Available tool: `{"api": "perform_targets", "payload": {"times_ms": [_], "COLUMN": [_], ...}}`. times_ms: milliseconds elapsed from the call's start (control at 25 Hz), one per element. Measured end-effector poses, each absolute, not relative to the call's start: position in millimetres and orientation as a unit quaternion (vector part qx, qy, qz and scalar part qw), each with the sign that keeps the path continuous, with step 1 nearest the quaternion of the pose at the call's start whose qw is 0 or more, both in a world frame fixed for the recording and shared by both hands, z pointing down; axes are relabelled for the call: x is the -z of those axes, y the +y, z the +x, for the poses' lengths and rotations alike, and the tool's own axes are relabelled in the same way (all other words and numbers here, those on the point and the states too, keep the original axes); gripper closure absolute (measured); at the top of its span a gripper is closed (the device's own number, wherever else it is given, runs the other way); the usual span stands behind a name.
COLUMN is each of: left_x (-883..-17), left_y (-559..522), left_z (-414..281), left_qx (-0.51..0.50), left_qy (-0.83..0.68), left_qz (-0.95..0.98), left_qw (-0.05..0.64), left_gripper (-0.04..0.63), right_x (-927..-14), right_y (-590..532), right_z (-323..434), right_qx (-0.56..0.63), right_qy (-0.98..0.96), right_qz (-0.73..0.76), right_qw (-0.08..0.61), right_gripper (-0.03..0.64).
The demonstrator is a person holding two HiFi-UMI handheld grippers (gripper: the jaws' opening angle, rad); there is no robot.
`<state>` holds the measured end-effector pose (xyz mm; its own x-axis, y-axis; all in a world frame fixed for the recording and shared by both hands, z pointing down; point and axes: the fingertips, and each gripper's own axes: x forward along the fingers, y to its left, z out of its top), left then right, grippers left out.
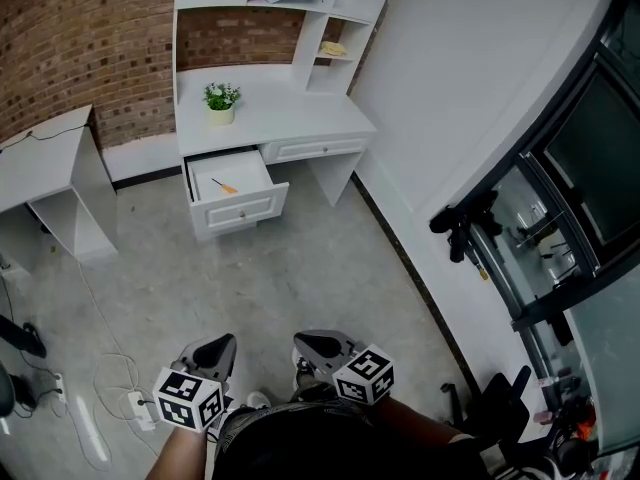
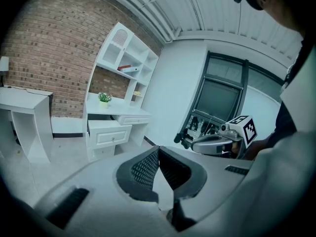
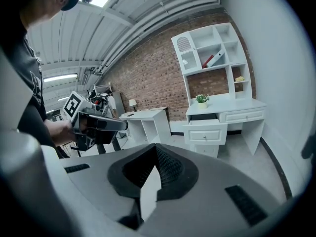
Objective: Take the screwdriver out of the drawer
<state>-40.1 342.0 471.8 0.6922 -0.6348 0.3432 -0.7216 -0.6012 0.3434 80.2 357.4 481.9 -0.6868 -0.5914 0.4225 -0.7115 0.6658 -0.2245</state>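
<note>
Drawer (image 1: 237, 200) is the left one of the white desk (image 1: 290, 118), pulled out, with a panelled front and a small round knob. Screwdriver (image 1: 224, 185) lies flat on the drawer's white bottom, diagonal, closer to its left wall: orange handle, thin dark shaft. Nothing touches it. Right-hand drawer is shut. Small plant (image 1: 220, 101) in a pale pot sits near the desk's back-left corner, under the open white shelves. Rough red brick wall (image 1: 80, 38) behind, mottled grey concrete floor (image 1: 300, 278) in front. Both grippers are low and well apart from the desk, near the person's body. Left gripper (image 2: 158, 148): ribbed black pads meet at the tips, nothing between them. Right gripper (image 3: 156, 146): same, pads pressed together, empty. Each carries a cube with square markers. A white side table (image 1: 60, 138) stands left of the desk.
</note>
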Motion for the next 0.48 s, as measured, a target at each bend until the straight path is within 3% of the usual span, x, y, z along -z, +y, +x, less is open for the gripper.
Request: {"api": "perform_targets", "payload": {"times_ms": [480], "left_x": [-475.1], "left_y": [318.8], "left_z": [-33.5], "left_qx": [-0.103], "left_qy": [-0.388], "left_qz": [0.884], "left_qw": [0.238], "left_gripper": [0.577], "right_x": [-484.8], "right_y": [323.9], "right_z": [81.9], "right_qx": [-0.197], "right_qy": [-0.903], "right_qz": [0.351], "right_qw": [0.153], "right_gripper": [0.612]}}
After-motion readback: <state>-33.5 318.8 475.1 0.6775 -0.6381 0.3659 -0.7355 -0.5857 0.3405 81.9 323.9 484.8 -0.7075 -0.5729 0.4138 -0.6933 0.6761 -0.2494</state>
